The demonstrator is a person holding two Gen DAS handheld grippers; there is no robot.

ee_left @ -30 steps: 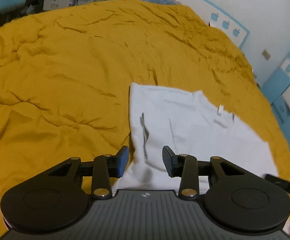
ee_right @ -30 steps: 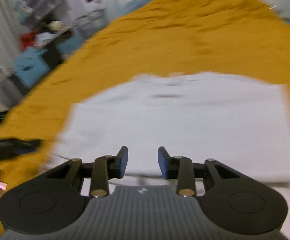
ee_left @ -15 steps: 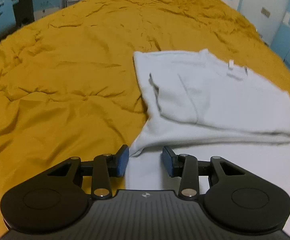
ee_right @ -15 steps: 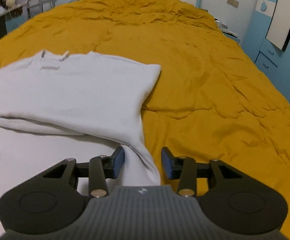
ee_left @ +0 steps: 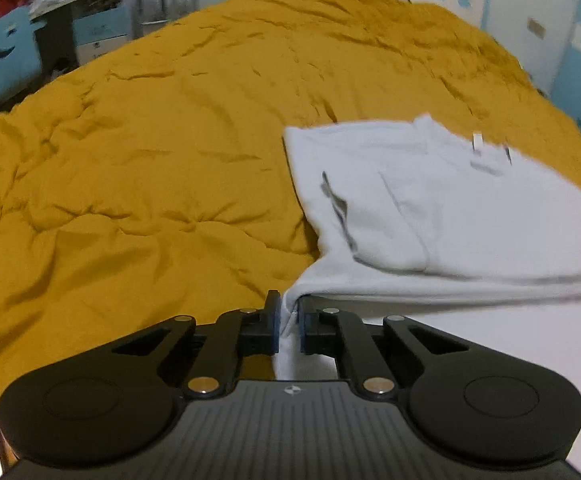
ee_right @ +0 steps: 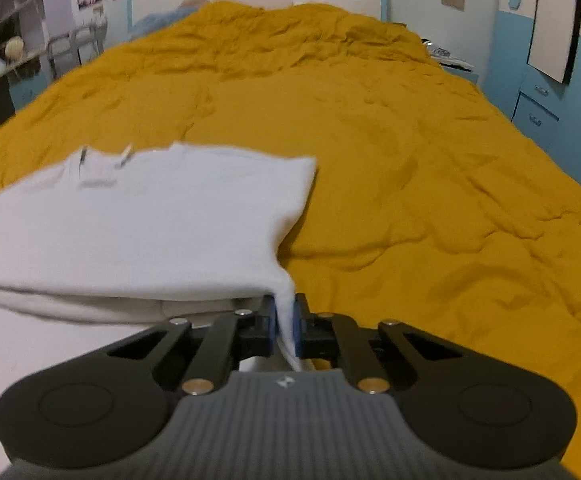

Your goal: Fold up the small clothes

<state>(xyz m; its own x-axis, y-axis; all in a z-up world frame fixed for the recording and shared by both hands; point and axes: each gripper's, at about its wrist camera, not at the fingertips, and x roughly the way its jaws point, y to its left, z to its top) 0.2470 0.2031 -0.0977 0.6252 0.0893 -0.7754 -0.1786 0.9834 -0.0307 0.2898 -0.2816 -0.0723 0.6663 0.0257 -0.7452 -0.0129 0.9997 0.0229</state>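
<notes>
Two corners of the white T-shirt [ee_left: 442, 200] are now pinched, one in each gripper. Half a second ago both pairs of jaws stood apart over the near hem; now the left gripper [ee_left: 289, 322] is closing on the shirt's near left corner, with a fold of white cloth squeezed between its blue pads [ee_left: 275, 320], and the right gripper [ee_right: 285, 326] is clenched on the near right corner, cloth bunched between its pads. In both wrist views the fabric rises from the mustard-yellow duvet [ee_left: 150, 168] into the jaws, so the hem already looks slightly lifted.

The shirt lies flat on the duvet, toward the near side of the bed. Its sleeves look already turned in over the body, and the neck label [ee_left: 477, 143] sits at the far end.

With both near corners secured, the grasping step appears done. The likely next move is to carry the hem up and over toward the collar, halving the shirt lengthwise. The grippers should travel evenly, otherwise the fold could land skewed.
</notes>
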